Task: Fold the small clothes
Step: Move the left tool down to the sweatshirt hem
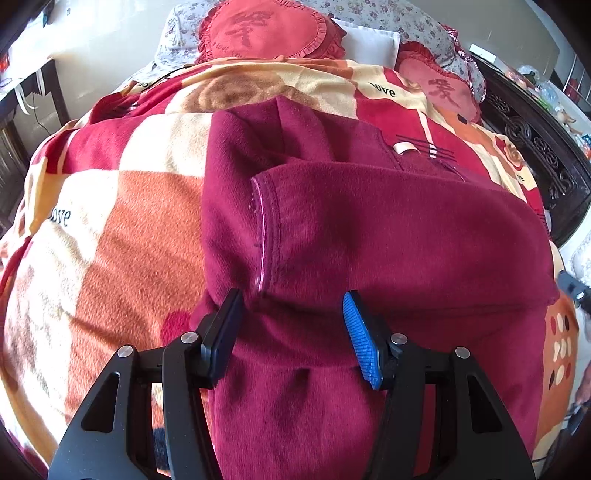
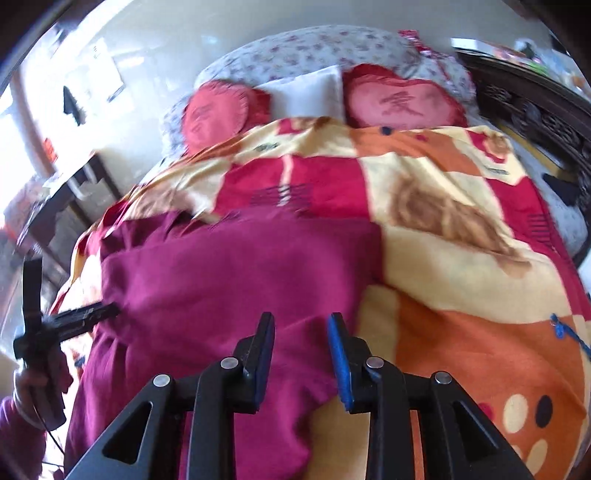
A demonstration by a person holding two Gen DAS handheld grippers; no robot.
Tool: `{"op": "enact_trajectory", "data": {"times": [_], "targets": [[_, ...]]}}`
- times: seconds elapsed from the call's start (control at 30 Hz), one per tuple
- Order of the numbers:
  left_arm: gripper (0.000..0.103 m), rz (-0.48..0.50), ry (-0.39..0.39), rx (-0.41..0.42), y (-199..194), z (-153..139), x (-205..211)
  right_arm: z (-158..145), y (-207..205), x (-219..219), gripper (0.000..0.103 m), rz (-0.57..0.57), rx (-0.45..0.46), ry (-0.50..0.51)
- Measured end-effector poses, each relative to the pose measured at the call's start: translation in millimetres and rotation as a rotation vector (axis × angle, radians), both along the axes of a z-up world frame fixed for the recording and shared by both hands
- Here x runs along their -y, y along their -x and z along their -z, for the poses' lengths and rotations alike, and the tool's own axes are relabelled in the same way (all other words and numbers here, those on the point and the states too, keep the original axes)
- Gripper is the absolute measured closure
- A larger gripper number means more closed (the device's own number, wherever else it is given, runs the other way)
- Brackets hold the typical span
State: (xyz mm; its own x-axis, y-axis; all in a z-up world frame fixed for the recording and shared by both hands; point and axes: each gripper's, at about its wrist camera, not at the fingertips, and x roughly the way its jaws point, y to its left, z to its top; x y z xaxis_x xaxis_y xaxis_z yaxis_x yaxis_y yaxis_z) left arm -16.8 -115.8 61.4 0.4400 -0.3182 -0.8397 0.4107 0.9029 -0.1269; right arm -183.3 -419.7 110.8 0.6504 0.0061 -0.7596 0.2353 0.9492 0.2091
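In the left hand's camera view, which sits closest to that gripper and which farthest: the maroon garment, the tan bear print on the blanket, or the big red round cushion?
From the left gripper:
1. Maroon garment, right under the fingers.
2. Tan bear print, farther up the blanket, beyond the garment's top edge.
3. Red round cushion, at the head of the bed, farthest.

Maroon garment [image 1: 369, 229] on a red, orange and cream checked blanket [image 1: 122, 221]; red heart cushions [image 2: 402, 99], floral pillow [image 2: 314, 48].

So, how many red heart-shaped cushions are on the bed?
2. One heart cushion lies at the head of the bed, left of the white pillow; the other heart cushion lies right of it. More may be hidden.
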Motion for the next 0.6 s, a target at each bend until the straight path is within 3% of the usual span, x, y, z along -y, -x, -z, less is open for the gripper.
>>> {"op": "enact_trajectory", "data": {"times": [0.13, 0.17, 0.3, 0.43, 0.6], "targets": [[0.047, 0.009, -0.009, 0.014, 13, -7, -5, 34, -14, -12, 0.075, 0.0, -0.123, 0.08], [0.047, 0.015, -0.015, 0.019, 17, -8, -6, 40, -14, -9, 0.075, 0.012, -0.113, 0.064], [0.047, 0.025, -0.037, 0.055, 34, -16, -15, 30, -8, -3, 0.075, 0.033, -0.102, 0.021], [0.047, 0.022, -0.025, 0.059, 46, -21, -24, 10, 8, -11, 0.067, 0.02, -0.079, 0.02], [0.047, 0.028, -0.013, 0.048, 64, -22, -34, 1, 36, -24, 0.057, 0.003, -0.07, -0.066]]}}
